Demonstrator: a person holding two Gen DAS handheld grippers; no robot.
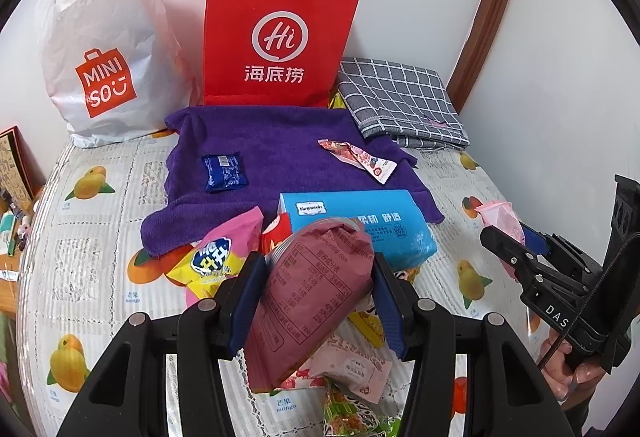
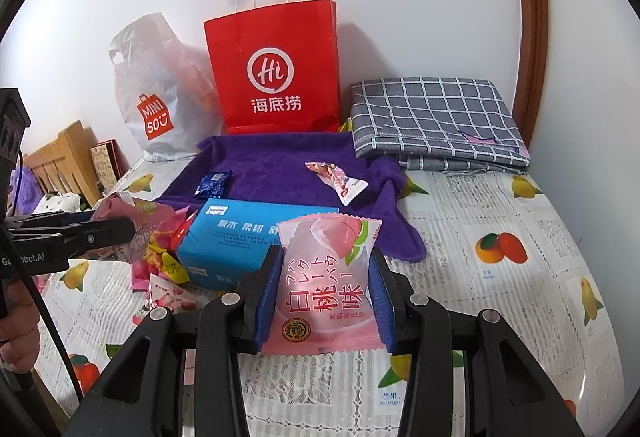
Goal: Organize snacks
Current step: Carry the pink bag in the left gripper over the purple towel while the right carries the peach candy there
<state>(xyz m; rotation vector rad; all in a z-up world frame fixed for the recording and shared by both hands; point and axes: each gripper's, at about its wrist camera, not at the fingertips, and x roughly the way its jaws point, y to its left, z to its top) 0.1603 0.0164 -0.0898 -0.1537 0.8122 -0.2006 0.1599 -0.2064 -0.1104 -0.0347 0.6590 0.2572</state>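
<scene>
A maroon snack pouch [image 1: 316, 293] sat clamped in the left gripper [image 1: 316, 297] above the snack pile [image 1: 224, 261], hiding much of it. The right gripper [image 2: 326, 301] pinched a pink peach packet [image 2: 326, 277] over the fruit-print tablecloth [image 2: 500, 317], beside the blue tissue pack [image 2: 240, 237].

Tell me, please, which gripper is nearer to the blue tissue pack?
Left. The left gripper, clamping a maroon packet, hangs just before the blue tissue pack; the right gripper, holding a pink peach snack, sits off its side.

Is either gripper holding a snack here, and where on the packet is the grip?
Both. Left gripper pinches the maroon snack pouch across its middle; right gripper clamps the pink peach-flavour packet by its side edges.
</scene>
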